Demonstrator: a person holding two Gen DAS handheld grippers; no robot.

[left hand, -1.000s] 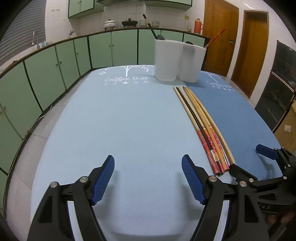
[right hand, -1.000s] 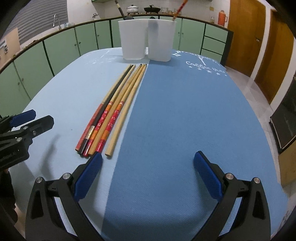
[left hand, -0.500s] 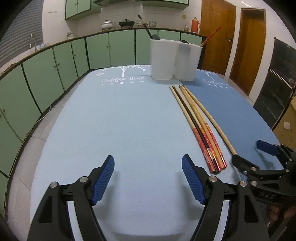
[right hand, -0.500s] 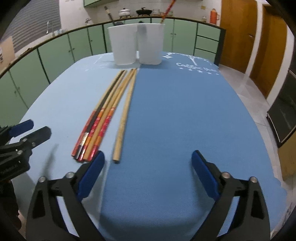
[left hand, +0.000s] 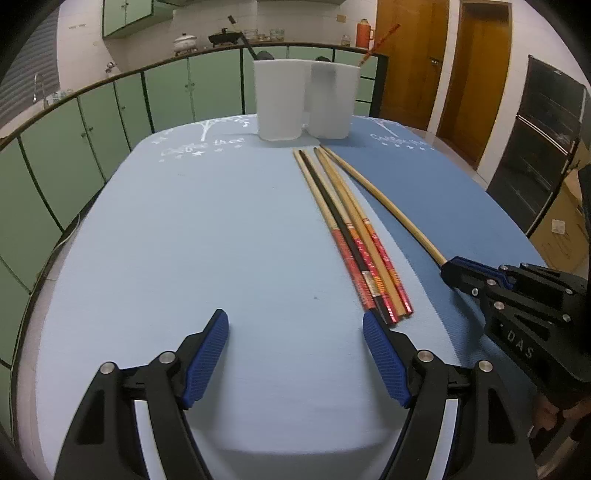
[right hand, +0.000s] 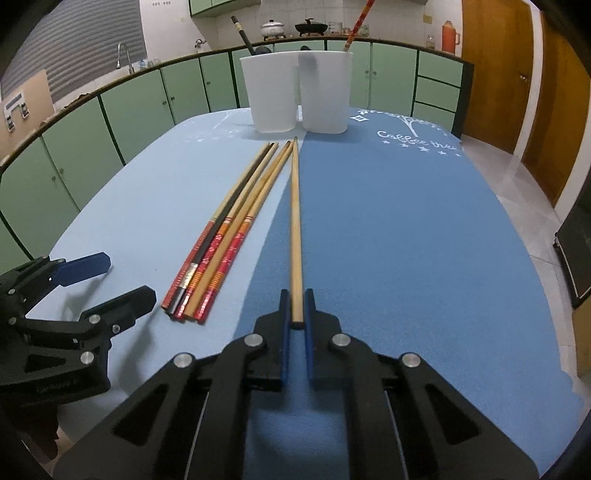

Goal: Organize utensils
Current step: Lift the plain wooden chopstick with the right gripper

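Right gripper (right hand: 296, 314) jaws just closed, clenched on near end of plain chopstick (right hand: 294, 221). Stick's long axis runs straight ahead toward white holder (right hand: 299, 92), tip just short. Left gripper (left hand: 295, 347) released, empty, beside remaining chopsticks (left hand: 354, 240).

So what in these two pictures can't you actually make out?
- White holders, both views: their frosted walls hide what stands inside; only a dark handle and a red-patterned stick show above the rims.
- Plain chopstick, left wrist view: its near end is hidden by the right gripper, whose jaws are shut on it.
- Items on the far counter: too small to identify.
- Person: only fingers at the picture's edge.
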